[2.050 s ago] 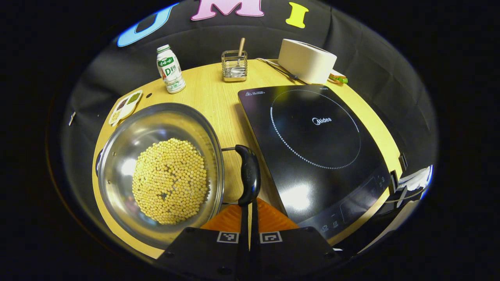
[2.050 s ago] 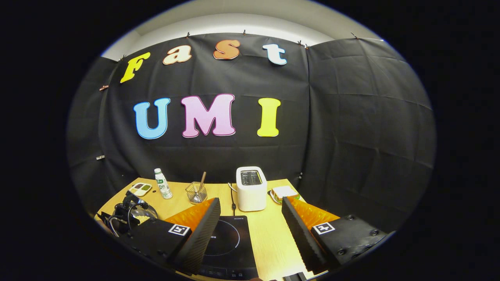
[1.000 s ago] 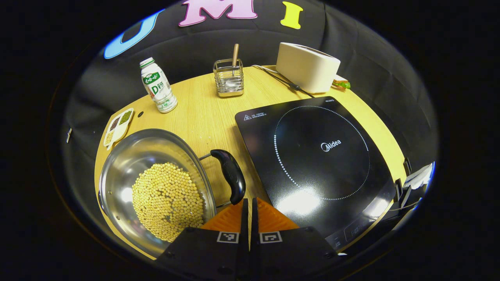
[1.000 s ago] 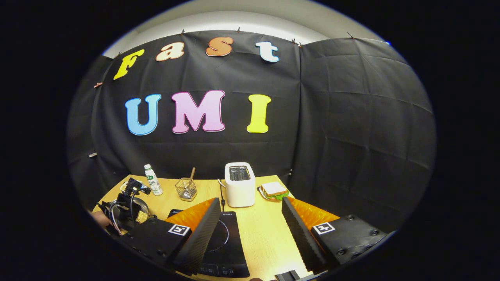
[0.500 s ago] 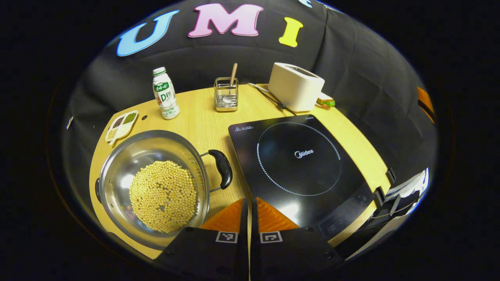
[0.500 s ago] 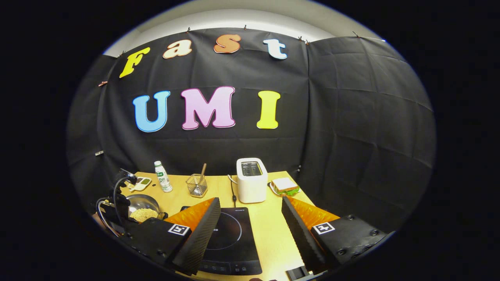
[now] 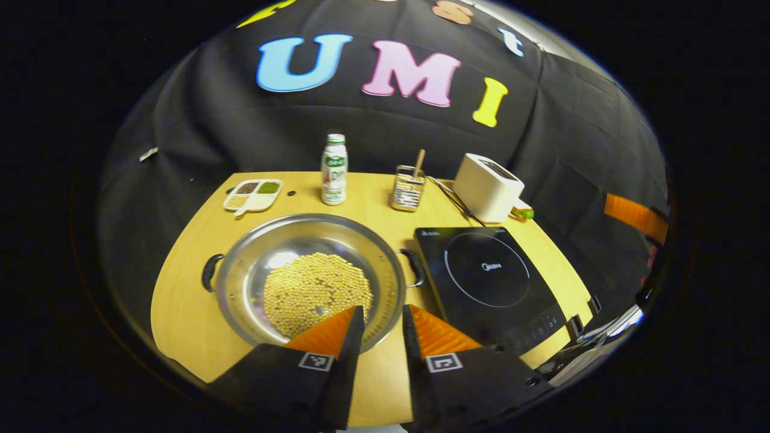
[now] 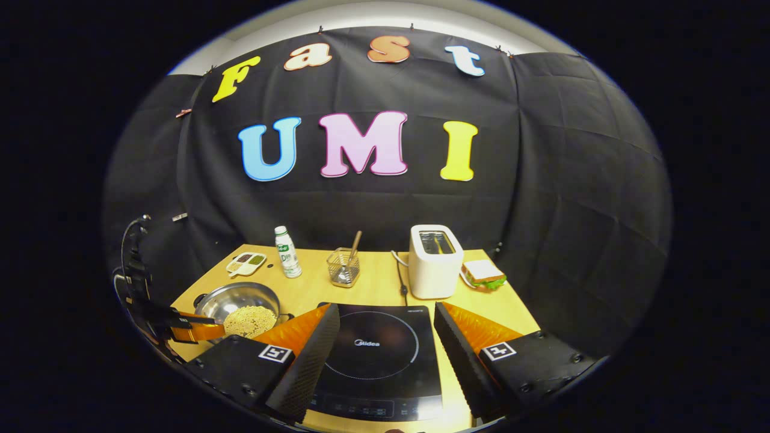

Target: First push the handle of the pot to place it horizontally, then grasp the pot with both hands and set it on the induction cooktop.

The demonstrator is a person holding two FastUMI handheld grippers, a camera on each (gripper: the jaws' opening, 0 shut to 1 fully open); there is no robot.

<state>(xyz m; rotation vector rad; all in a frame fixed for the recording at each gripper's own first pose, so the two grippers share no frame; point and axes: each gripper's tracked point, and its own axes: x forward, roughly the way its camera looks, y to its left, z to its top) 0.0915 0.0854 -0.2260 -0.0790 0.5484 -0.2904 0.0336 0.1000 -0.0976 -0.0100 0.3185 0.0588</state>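
pot [image 7: 310, 273]: sitting on the table, just left of the cooktop [image 7: 487, 273]; handles lying level, so push looks done
left gripper [image 7: 380, 319]: you're hovering it near the rim, fingers slightly parted, empty
right gripper [image 8: 385, 337]: wide apart, empty
left to do: two-handed grasp, lift onto cooktop

Black cloth [image 8: 577, 198] hangs as the booth's wall behind and to both sides of the surface [image 8: 385, 282], creased in a grid of fold lines. Small clips hold the cloth's top edge, and above that edge runs a strip of pale plain wall [image 8: 385, 15], lit brighter than anything below it. The surface is light yellow wood with a fine grain [image 7: 192, 313], and its far edge stands close against the cloth. Light falls from above the surface, leaving the cloth dim and the wood bright.
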